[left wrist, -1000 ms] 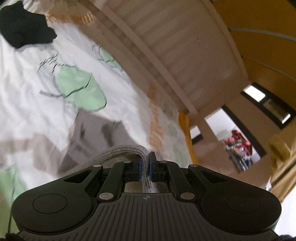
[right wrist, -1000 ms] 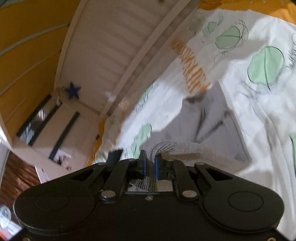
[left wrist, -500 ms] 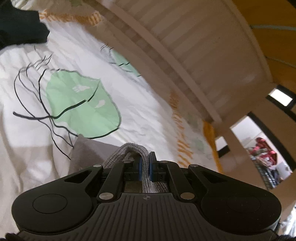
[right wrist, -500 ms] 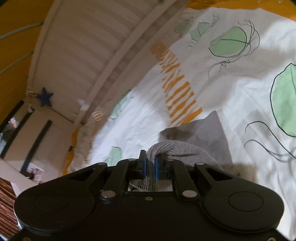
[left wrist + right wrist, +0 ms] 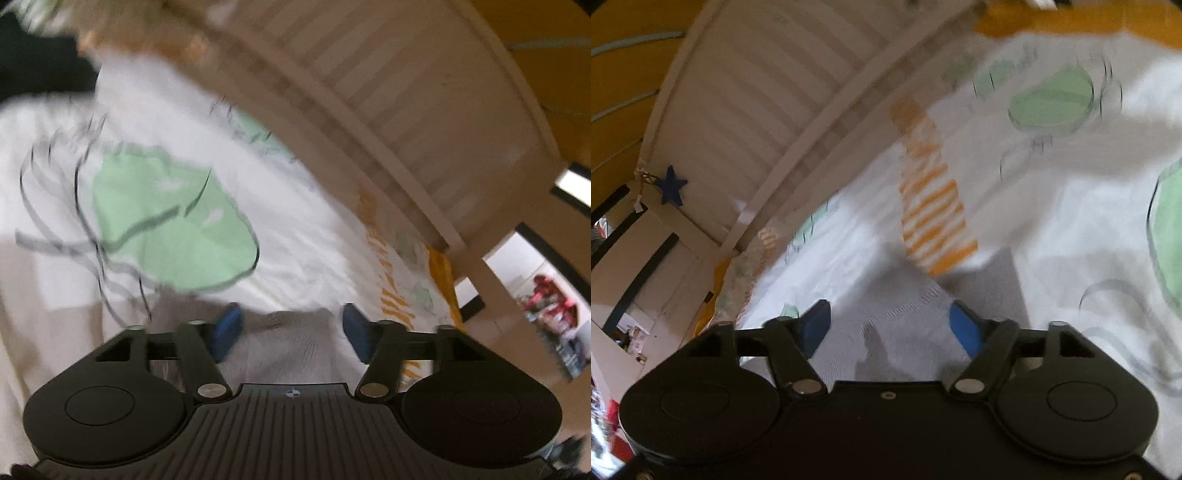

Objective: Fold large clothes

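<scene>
opening: left gripper (image 5: 290, 330) and right gripper (image 5: 888, 326), jaws parting, pads clear of the grey knit (image 5: 295, 343) lying loose between them on the bed sheet (image 5: 303, 236); slatted rail (image 5: 388, 110) beyond.

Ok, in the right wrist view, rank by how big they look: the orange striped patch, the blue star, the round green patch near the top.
1. Orange striped patch.
2. Round green patch, a little smaller, though motion blur softens both outlines.
3. Blue star, clearly smallest, but it hangs farther off on the slatted rail, so distance shrinks it.
</scene>
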{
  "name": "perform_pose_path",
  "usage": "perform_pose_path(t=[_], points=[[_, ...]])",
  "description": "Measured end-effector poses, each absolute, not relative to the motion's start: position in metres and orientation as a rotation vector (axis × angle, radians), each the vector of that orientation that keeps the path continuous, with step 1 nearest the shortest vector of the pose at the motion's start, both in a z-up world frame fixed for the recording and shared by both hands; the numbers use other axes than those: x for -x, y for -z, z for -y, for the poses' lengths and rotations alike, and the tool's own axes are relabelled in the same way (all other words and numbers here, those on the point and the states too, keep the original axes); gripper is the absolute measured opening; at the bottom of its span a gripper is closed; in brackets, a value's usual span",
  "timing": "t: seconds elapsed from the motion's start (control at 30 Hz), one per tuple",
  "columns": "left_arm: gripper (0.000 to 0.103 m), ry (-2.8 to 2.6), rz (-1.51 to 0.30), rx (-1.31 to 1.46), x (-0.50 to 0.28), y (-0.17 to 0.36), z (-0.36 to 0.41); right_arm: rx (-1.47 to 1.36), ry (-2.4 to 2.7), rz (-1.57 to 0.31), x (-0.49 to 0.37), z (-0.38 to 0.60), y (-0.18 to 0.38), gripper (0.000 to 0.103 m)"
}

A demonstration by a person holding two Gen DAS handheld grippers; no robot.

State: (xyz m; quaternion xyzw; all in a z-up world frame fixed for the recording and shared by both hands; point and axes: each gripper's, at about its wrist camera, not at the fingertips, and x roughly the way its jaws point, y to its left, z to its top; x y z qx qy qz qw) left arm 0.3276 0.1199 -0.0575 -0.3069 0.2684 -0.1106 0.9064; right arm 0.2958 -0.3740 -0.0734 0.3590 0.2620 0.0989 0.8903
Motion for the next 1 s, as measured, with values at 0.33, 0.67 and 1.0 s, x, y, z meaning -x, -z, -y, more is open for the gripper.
perform_pose_path(t=[0.33,0.67,1.0], points=[[0.077,0.381,-0.574,0.165,-0.314,0.046,-0.043,-0.265,-0.324,-0.554,-0.287,0.292,0.043,0.075],[0.078,0.248,-0.768,0.076,-0.328,0.090,-0.049,-0.040,-0.194,-0.758,-0.296,0.278,0.082,0.074],[0.078,0.247,-0.786,0.097,-0.330,0.084,-0.058,-0.067,-0.157,-0.780,-0.296,0.288,0.078,0.074]])
